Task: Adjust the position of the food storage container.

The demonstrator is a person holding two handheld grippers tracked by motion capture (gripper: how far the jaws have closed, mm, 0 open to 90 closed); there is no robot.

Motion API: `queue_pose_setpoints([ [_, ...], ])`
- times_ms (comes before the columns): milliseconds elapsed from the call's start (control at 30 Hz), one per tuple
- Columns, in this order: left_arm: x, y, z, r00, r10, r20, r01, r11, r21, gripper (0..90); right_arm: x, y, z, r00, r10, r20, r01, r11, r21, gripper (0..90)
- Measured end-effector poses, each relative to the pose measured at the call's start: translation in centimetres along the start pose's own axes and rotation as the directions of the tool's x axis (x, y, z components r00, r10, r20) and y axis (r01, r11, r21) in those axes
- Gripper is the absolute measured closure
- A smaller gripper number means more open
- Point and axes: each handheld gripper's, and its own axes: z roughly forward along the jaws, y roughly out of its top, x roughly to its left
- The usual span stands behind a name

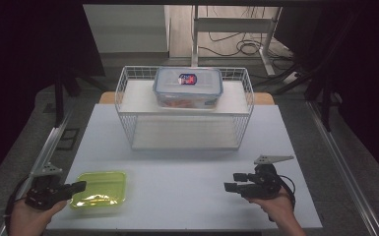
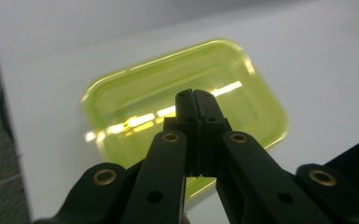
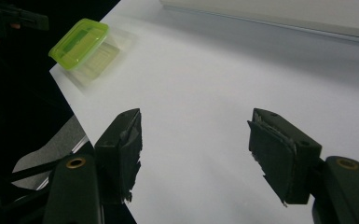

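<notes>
Left gripper at the table's near-left corner, jaws pressed flat together with nothing between them; seen from its own camera the tips hang over the green tub, and whether they touch it I cannot tell.

Green tub sits on the white table, just beside the left gripper. Translucent thin plastic, shallow, rounded corners, glossy with light streaks across it. Judged light, somewhat flexible, slick; likely to skate on the smooth top if nudged sideways. Best hold looks like the raised rim on a long side, one jaw inside, one outside; a pinch across the whole body seems too wide.

Centre back: wire basket carrying a clear lidded box.

Right gripper at near right, well apart from the tub, jaws spread wide over bare table, empty. Pads look worn.
</notes>
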Motion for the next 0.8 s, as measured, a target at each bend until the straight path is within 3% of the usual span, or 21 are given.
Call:
queue_pose_setpoints([
  [233, 2.5, -1.0, -0.3, 0.9961, -0.040, -0.079, 0.044, 0.9977, 0.051, 89.9, -0.3, -0.1, -0.1, 0.9999, 0.010, 0.007, -0.010, 1.000, -0.002, 34.6],
  [433, 4.1, -2.0, 0.2, 0.9928, -0.069, -0.097, 0.079, 0.9921, 0.097, 89.9, -0.4, -0.1, -0.2, 0.9999, 0.012, 0.013, -0.012, 1.000, -0.002, 34.4],
  [800, 4.3, -2.3, 1.9, 0.9926, -0.060, -0.106, 0.076, 0.9842, 0.160, 89.9, -0.4, -0.1, -0.1, 0.9999, 0.011, 0.012, -0.011, 1.000, 0.004, 34.1],
])
